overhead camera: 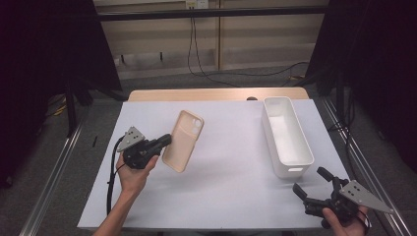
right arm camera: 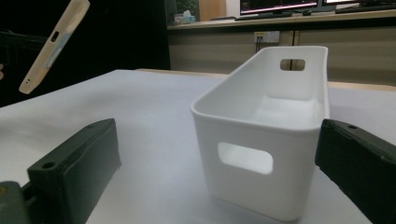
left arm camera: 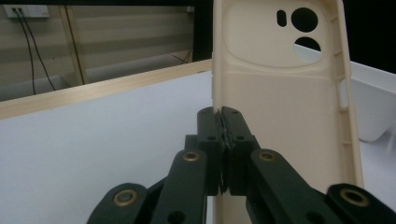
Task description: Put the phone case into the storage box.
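Note:
A beige phone case (overhead camera: 183, 140) hangs above the white table cover, gripped at its left edge by my left gripper (overhead camera: 167, 140). In the left gripper view the two black jaws are pressed together on the case's side wall (left arm camera: 217, 100), and its camera cut-outs (left arm camera: 303, 21) sit near the top. From the right gripper view the case (right arm camera: 53, 44) appears tilted in the air at far left. My right gripper (overhead camera: 310, 183) rests open near the table's front right corner, nothing between its jaws, pointing at the white bin (overhead camera: 286, 135), seen close up as the bin (right arm camera: 261, 135).
The white bin stands empty at the right side of the table. A wooden table edge (overhead camera: 216, 93) runs along the back. Cables (overhead camera: 196, 54) hang on the wall behind. Metal rails flank both sides of the table.

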A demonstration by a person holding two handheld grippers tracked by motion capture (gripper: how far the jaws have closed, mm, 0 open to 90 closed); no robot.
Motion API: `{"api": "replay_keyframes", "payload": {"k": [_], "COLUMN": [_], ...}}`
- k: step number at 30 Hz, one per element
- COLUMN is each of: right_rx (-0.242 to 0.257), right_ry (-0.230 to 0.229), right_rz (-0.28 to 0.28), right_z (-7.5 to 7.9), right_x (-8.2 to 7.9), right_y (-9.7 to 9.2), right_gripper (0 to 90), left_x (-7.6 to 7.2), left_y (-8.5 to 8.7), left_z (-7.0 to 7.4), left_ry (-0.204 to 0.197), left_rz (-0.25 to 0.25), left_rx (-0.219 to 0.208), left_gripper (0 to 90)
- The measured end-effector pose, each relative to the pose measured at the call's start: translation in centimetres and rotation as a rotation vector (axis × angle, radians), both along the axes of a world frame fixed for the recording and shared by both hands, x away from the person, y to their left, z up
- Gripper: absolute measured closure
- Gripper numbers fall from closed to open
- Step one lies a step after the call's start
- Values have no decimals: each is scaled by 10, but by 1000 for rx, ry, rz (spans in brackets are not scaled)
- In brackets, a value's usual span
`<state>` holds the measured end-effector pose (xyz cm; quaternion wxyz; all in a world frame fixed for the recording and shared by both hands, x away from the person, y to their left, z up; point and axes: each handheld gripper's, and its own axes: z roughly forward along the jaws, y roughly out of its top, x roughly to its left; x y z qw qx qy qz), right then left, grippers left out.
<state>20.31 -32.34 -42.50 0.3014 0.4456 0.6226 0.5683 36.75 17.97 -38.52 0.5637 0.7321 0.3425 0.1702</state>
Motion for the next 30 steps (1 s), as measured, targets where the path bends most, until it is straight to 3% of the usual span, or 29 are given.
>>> {"api": "replay_keyframes", "payload": {"k": [6,10,14,23,30], "right_rx": [53,59,118,102,94], "right_ry": [-9,-13,-8,-44,-41], "right_rz": [22,55,97,201,221], "right_z": [14,22,27,37,39], "right_x": [1,3,11,37,54], "right_y": [12,24,39,79,93], "right_gripper": [0,0,5,29,28], "left_x": [-3,-5,-7,-8,-9], "left_y": [-7,-12,-16,-20,-26], "left_z": [3,4,4,4,5], "left_ry": [-12,-25,-28,-40,-48], "left_rz": [-15,-21,-26,-30,-30], "left_rx": [-16,-16,-17,-10,-15], "left_gripper": [878,878,878,878,878]}}
